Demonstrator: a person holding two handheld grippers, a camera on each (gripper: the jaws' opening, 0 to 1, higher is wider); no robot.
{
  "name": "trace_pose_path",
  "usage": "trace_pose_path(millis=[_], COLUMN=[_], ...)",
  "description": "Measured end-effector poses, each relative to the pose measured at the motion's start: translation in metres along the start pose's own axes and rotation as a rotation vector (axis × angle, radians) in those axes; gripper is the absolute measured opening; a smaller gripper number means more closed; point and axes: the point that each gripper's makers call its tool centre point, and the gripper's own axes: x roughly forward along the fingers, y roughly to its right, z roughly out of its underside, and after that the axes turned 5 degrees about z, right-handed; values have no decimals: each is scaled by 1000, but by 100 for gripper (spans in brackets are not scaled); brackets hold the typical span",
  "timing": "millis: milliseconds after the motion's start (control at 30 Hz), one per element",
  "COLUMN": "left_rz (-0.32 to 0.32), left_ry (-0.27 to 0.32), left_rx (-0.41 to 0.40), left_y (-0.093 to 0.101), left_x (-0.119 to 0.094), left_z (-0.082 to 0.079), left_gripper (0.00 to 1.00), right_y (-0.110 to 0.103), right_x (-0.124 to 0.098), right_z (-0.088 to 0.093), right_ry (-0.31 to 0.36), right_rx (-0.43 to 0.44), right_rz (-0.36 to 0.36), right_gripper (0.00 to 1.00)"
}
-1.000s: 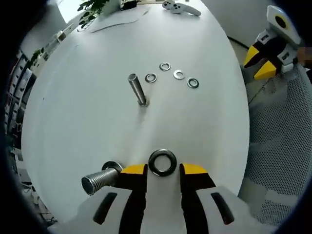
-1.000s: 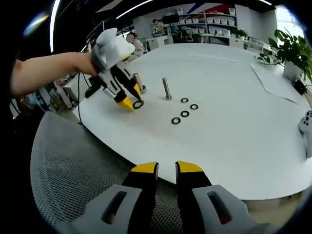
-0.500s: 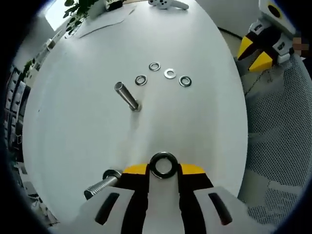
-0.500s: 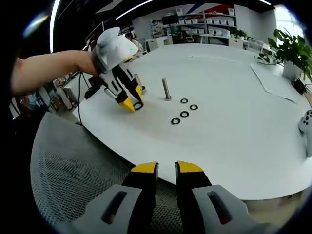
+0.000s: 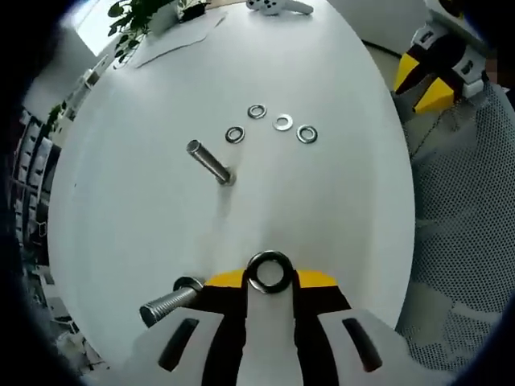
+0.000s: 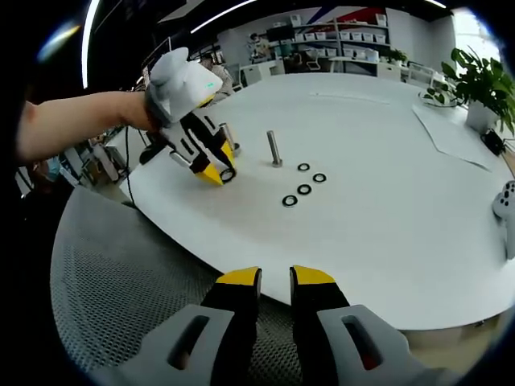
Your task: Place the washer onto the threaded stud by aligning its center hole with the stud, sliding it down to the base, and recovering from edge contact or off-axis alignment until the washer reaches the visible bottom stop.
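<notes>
While four washers (image 5: 269, 126) lie loose, two studs (image 5: 211, 162) stand.

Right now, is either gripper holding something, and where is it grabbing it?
The left gripper pinches a large washer by its outer rim, one jaw on each side. The right gripper holds nothing.

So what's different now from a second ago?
The left tool moved forward over the big washer, so the ring now sits between its yellow tips instead of ahead of them. The right tool, four small washers and both studs stayed put.
</notes>
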Motion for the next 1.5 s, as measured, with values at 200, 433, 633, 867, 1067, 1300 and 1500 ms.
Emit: trace_pose_path(millis=[200, 433, 633, 867, 1067, 1300, 1500], left_rz=[11, 4, -19, -51, -69, -98, -120], left_ry=[24, 28, 59, 83, 90, 107, 101], left_rx=[-93, -127, -165, -202, -199, -201, -193], left_y=[4, 0, -11, -24, -29, -42, -52], left_x=[-3, -17, -34, -50, -56, -67, -77], left_z=[5, 8, 9, 13, 12, 8, 6], left_gripper=[19, 19, 19, 19, 19, 19, 19], right_y=[0, 0, 0, 0, 1, 1, 1], right_x=[0, 0, 0, 0, 0, 0, 0], right_z=[-1, -1, -1, -1, 0, 0, 0], right_ry=[5, 5, 5, 4, 2, -1, -3], right_rx=[1, 0, 1, 2, 2, 1, 1], right_rz=[1, 1, 2, 3, 5, 5, 4], right_gripper=[17, 17, 17, 17, 17, 17, 17])
